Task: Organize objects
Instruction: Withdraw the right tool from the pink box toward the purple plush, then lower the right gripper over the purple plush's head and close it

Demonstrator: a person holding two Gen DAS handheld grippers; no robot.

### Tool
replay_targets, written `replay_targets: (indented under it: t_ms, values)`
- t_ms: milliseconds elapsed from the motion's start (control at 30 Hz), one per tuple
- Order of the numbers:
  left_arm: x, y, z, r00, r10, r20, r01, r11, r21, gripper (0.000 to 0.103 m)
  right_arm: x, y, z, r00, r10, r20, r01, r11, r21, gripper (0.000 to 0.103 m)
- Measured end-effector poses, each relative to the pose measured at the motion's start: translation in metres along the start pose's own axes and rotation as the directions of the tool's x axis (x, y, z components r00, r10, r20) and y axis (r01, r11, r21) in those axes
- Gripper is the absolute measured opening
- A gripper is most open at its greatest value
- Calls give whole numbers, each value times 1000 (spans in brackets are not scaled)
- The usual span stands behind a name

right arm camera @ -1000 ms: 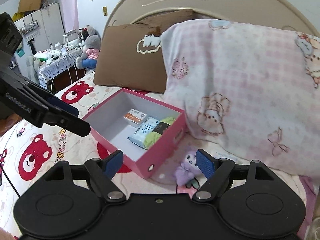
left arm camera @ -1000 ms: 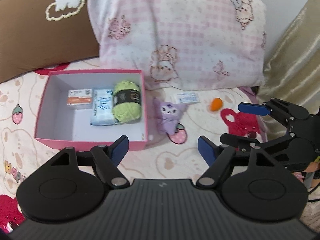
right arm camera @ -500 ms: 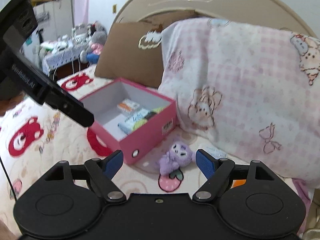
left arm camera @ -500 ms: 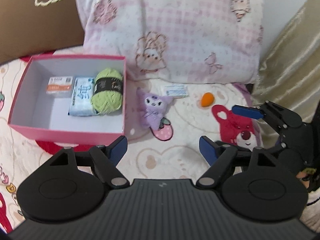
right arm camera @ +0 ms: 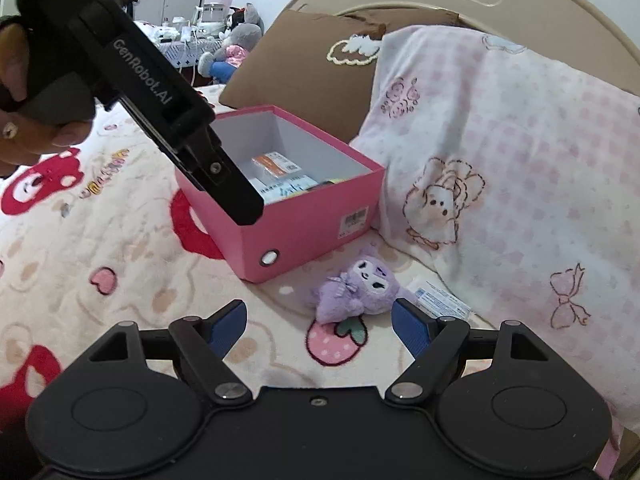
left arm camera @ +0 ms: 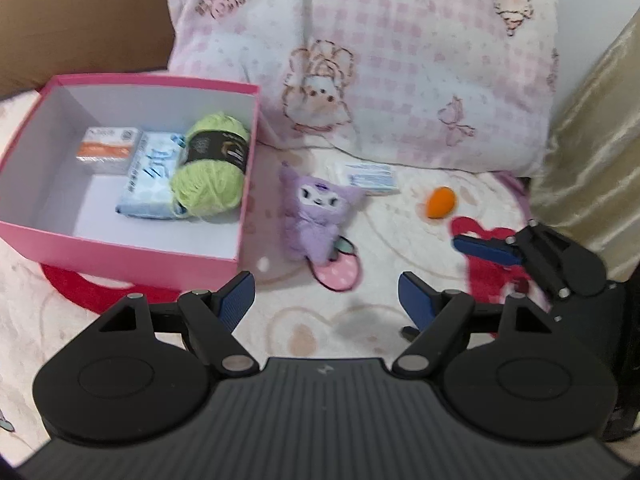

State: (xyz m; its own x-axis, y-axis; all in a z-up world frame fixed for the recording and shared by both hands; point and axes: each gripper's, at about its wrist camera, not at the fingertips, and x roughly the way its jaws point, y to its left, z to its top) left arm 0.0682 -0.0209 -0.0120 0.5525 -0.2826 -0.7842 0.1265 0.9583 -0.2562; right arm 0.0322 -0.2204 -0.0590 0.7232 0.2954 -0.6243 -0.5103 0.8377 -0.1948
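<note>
Pink box [left arm camera: 120, 256]: stood open on the bed, before a brown pillow [right arm camera: 316, 76] and just beside a pink checked pillow [left arm camera: 400, 60].
Box contents: a green yarn ball [left arm camera: 212, 168] against the right wall, a pale blue tissue pack [left arm camera: 148, 176] touching it on the left, and an orange-and-white carton [left arm camera: 106, 150] farther left, toward the back.
Purple plush [left arm camera: 316, 212]: lay on the bedspread [left arm camera: 360, 312] just right of the box, outside it, face up in the left wrist view.
White-and-blue packet [left arm camera: 370, 176]: lay flat behind the plush, near the foot of the checked pillow.
Orange egg-shaped thing [left arm camera: 440, 202]: lay on the bedspread right of the packet, apart from it.
Left tongs [left arm camera: 326, 298]: spread wide and empty, held above the bedspread short of the plush.
Right tongs [right arm camera: 318, 324]: spread wide and empty; in their own view the plush sat just ahead, between the two blue fingertips [right arm camera: 410, 326].
Gold fabric [left arm camera: 592, 152]: hung at the far right.
Background: a grey teddy [right arm camera: 240, 46] and cluttered furniture across the room, too blurred to tell apart.
</note>
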Motion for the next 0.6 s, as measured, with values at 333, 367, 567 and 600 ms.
replay_targets:
  t_ms: [333, 367, 567, 600]
  values:
    - [43, 2, -13, 998, 39, 46, -36, 997, -68, 78, 30, -50, -36, 1000, 10, -10, -8, 977, 214, 83]
    - [47, 1, -15, 998, 42, 49, -39, 997, -70, 78, 31, -61, -41, 1000, 16, -11, -12, 961, 277, 83]
    - [77, 0, -27, 996, 41, 83, -29, 990, -138, 76, 42, -108, -46, 991, 133, -27, -92, 802, 590, 83]
    - [84, -2, -29, 997, 35, 75, -24, 989, -143, 76, 43, -114, -41, 985, 173, -15, -125, 768, 628, 83]
